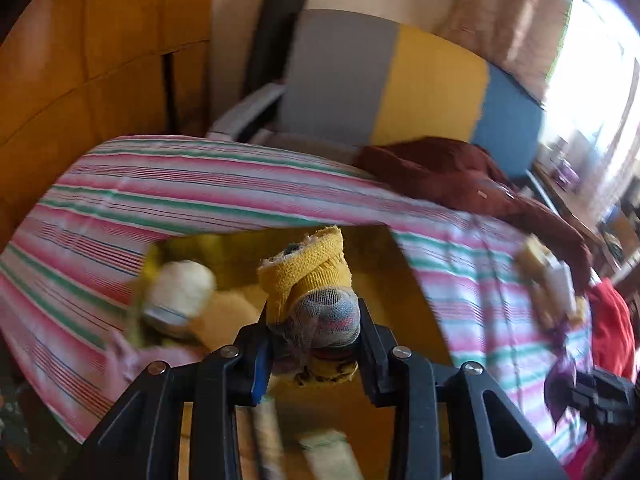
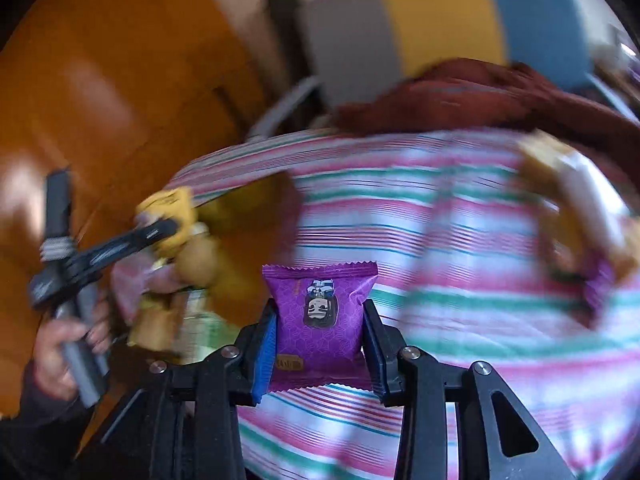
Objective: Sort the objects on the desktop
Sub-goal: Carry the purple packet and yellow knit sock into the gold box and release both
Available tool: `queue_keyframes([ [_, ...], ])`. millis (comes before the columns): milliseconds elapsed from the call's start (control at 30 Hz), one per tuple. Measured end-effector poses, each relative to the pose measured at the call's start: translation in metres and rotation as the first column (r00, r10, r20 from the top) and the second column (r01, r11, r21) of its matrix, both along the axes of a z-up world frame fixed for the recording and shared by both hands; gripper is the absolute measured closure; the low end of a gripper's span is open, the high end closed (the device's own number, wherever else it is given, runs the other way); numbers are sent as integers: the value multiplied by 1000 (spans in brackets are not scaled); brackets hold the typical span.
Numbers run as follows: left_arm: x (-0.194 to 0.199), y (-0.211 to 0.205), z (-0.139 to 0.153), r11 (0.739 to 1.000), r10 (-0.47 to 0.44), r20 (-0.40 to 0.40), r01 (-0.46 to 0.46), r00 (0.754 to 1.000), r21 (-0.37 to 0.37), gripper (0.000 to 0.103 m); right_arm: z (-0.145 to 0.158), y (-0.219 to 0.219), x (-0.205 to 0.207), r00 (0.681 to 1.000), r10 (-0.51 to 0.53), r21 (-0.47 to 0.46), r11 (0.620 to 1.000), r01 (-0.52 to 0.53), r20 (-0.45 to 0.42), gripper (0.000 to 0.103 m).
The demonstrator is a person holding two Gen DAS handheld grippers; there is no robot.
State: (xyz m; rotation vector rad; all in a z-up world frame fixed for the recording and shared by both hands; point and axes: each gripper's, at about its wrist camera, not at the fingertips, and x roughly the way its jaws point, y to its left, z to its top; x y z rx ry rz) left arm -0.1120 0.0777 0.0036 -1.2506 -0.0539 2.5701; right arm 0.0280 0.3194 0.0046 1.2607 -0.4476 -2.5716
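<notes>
Nearest in the right wrist view, the right gripper (image 2: 320, 344) has its jaws clamped on a purple snack packet (image 2: 322, 316), which stands upright between the pads above the striped tablecloth (image 2: 460, 264). In the left wrist view, the left gripper (image 1: 316, 344) has its jaws closed narrowly on a yellow and grey knitted sock (image 1: 312, 280) (its frayed cuff pointing up), held over a yellow box (image 1: 384, 280) set on the cloth. Blurred items lie inside that box, among them a pale round one (image 1: 180, 292). To the right, more snack packets (image 1: 548, 284) lie on the cloth. Farther back rests a dark red garment (image 1: 460, 176), then a grey, yellow and blue panel (image 1: 400, 84).
</notes>
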Motion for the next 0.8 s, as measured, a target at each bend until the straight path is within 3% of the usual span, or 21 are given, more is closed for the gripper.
queue_keyframes([
  [167,-37,-33,-4,998,58,41,-59,997,20,67,4,-72,-42,989,146,-28,989,-146,-26,64],
  [267,-54,-44,-11,996,78,63,-80,995,29,67,-7,-105,-66,981,195,-53,979,-194,5,64],
  [567,-85,-47,-34,994,83,128,-91,988,59,65,-62,-155,-107,962,226,-134,969,-206,153,61],
  [733,-92,-49,-49,992,89,168,-103,982,79,54,-83,-171,-109,948,239,-142,967,-212,211,61],
  [800,-91,-50,-52,990,86,175,-104,981,100,45,-87,-173,-109,944,247,-149,965,-218,220,56],
])
